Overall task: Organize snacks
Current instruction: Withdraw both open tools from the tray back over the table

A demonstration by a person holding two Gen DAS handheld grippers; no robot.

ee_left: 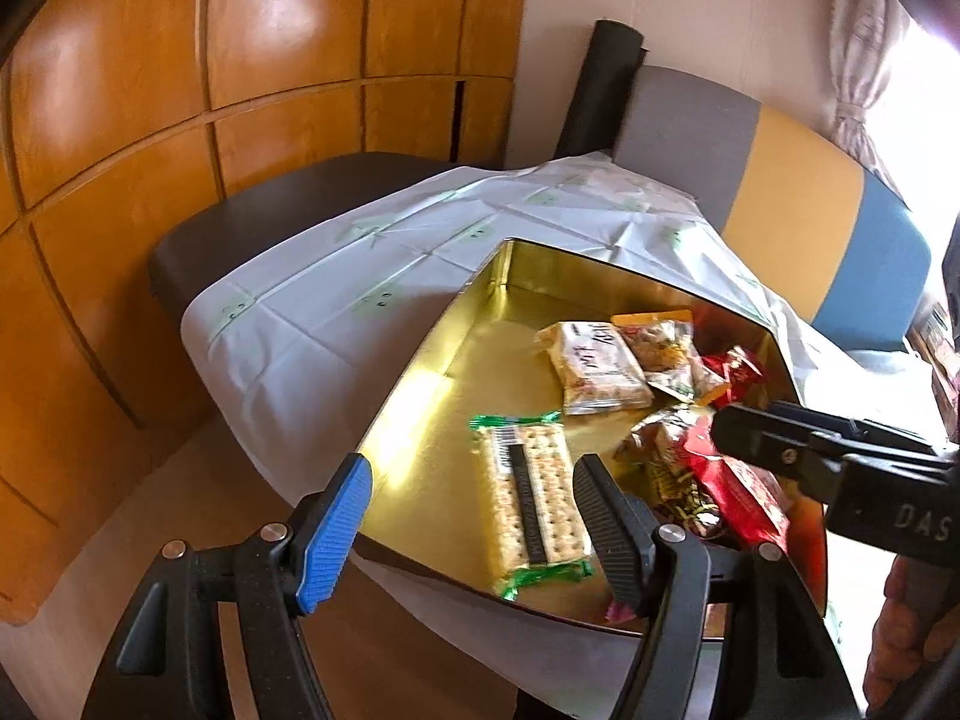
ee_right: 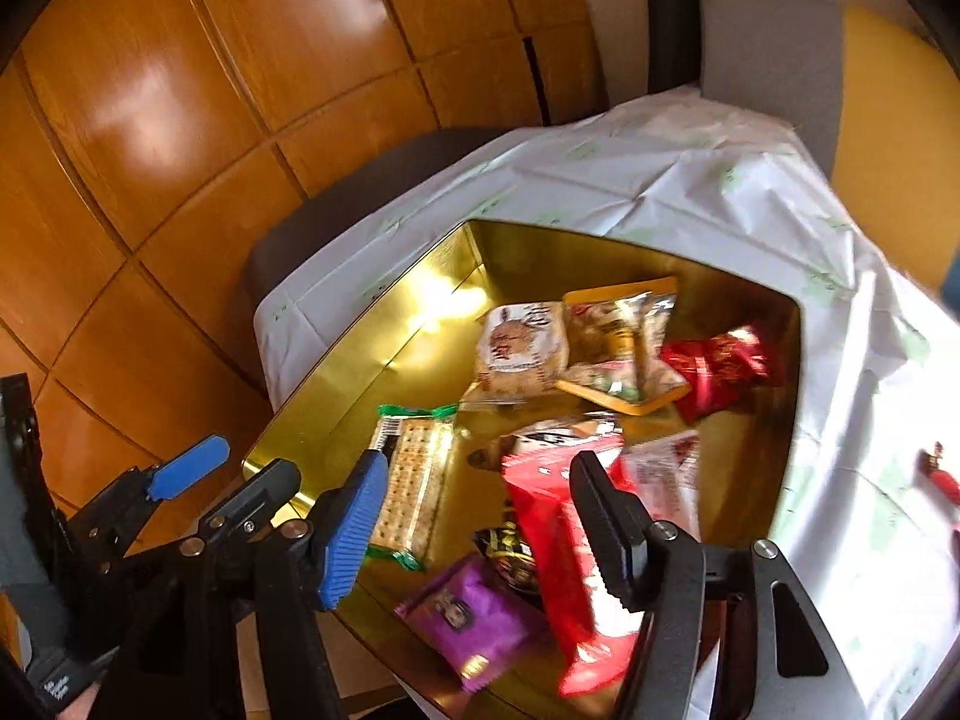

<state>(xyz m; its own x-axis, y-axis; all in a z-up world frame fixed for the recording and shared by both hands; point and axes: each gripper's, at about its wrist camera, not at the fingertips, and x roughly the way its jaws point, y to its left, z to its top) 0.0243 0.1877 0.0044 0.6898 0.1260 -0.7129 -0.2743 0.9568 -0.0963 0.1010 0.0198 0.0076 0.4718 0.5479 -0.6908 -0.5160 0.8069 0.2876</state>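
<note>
A gold tin (ee_left: 420, 354) (ee_right: 354, 360) stands open on a white-clothed table and holds several snack packets. Among them are a cracker pack with green ends (ee_left: 534, 492) (ee_right: 414, 480), a beige packet (ee_left: 594, 366) and a purple packet (ee_right: 474, 618). My left gripper (ee_left: 474, 516) hovers open above the cracker pack at the tin's near corner, with nothing between its pads. My right gripper (ee_right: 480, 516) is open over the tin's near right part. A long red packet (ee_right: 564, 570) lies blurred beneath its black finger, and the blue pad stands clear of it.
The white tablecloth (ee_left: 336, 300) hangs over the table edges. A wooden panelled wall (ee_left: 180, 120) is close on the left, with a dark seat (ee_left: 252, 210) below it. A grey, yellow and blue cushion (ee_left: 798, 180) lies behind. A small red item (ee_right: 939, 474) sits on the cloth to the right.
</note>
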